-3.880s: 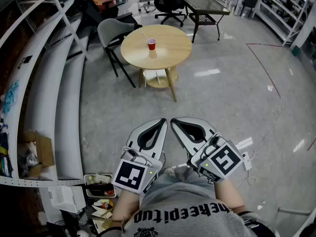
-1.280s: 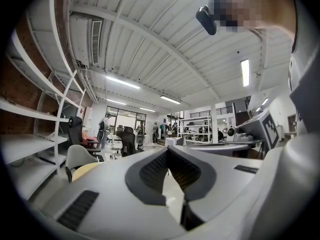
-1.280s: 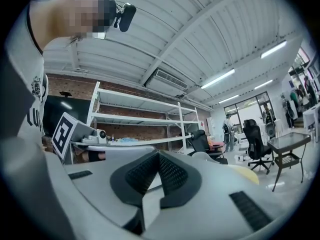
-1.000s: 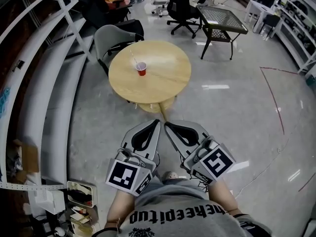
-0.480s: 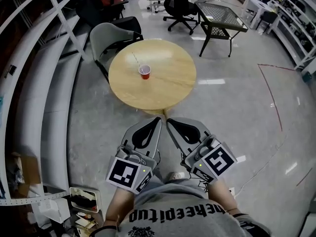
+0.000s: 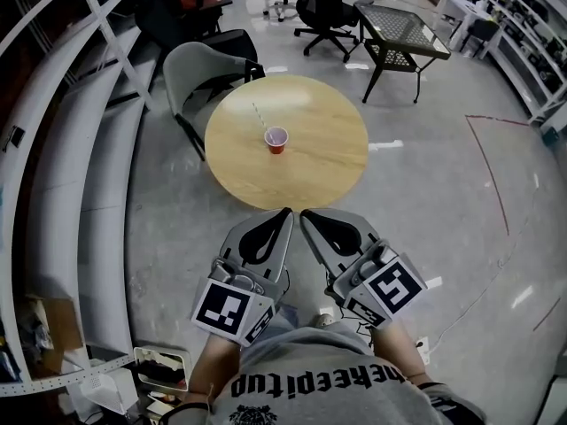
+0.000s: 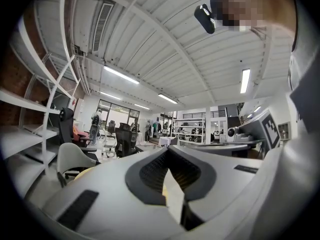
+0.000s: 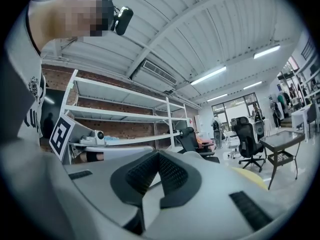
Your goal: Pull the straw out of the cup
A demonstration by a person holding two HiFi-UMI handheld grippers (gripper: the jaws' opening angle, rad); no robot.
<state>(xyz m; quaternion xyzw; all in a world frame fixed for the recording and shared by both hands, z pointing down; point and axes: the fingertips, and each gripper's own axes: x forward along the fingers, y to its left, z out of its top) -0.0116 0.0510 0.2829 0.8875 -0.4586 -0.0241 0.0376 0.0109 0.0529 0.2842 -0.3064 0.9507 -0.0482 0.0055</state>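
Note:
A red cup [image 6: 276, 139] stands near the middle of a round wooden table [image 6: 328, 162], with a pale straw [image 6: 260, 117] leaning out of it up and to the left. My left gripper [image 6: 285, 212] and right gripper [image 6: 304, 213] are held side by side in front of my body, well short of the table's near edge. Both are shut with nothing in them. In the left gripper view the jaws [image 7: 167, 149] meet at a point, and a sliver of the table [image 7: 85, 172] shows. The right gripper view shows its gripper [image 8: 158, 153] shut too, the cup hidden.
A grey chair [image 6: 198, 68] stands at the table's far left side. A black office chair [image 6: 322, 5] and a dark mesh-top table [image 6: 399, 27] stand beyond. White shelving [image 6: 66, 175] runs along the left. A red line [image 6: 488, 162] marks the floor at right.
I have walked closer: the table and cup now sit nearer and more central in the head view. Both grippers stay shut in front of my body.

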